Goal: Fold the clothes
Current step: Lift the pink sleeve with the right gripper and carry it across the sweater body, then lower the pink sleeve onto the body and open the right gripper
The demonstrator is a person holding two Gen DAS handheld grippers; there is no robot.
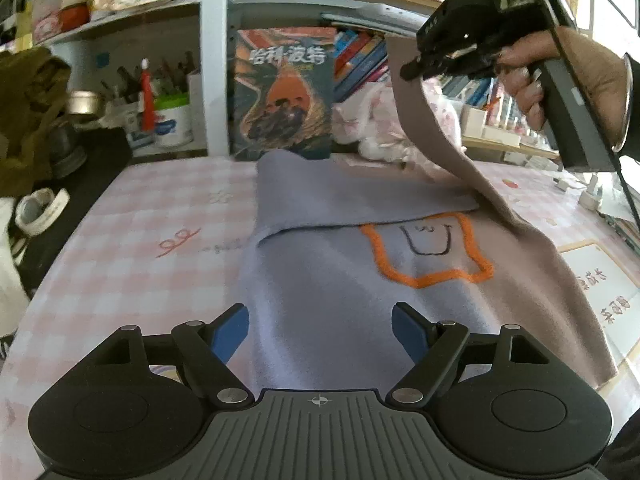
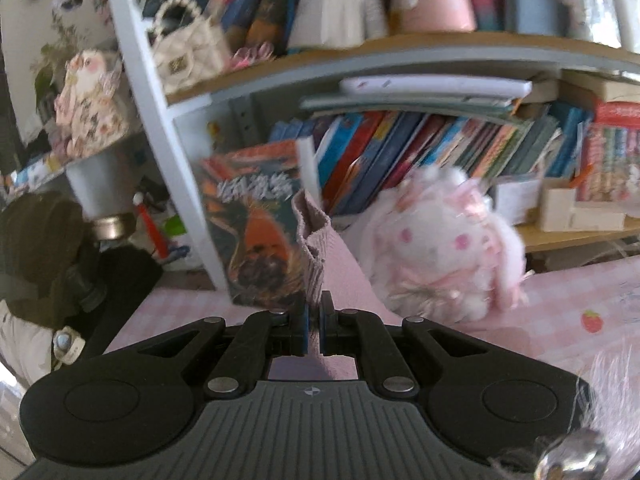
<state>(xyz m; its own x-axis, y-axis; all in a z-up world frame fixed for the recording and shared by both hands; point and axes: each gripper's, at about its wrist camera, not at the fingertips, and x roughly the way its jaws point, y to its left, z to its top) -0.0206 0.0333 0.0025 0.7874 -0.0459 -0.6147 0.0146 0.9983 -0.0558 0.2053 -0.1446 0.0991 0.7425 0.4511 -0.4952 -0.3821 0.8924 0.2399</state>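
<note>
Well, one sleeve [image 1: 360,196] is folded across the sweater [image 1: 340,300]; the right gripper [image 2: 314,312] pinches the other, left gripper [image 1: 320,332] open above it.

The sweater [image 1: 320,320] lies flat on the table [image 1: 132,240], directly ahead of the left gripper [image 1: 320,332], which hovers over its near end. One sleeve [image 1: 352,196] is folded across the body, left to right. The other sleeve [image 1: 432,120] rises off the right side, up to the right gripper [image 1: 416,68] above. Behind the sweater a book [image 1: 284,92] stands upright against the shelf [image 1: 216,60]; right of it sits a plush toy [image 2: 444,248].
</note>
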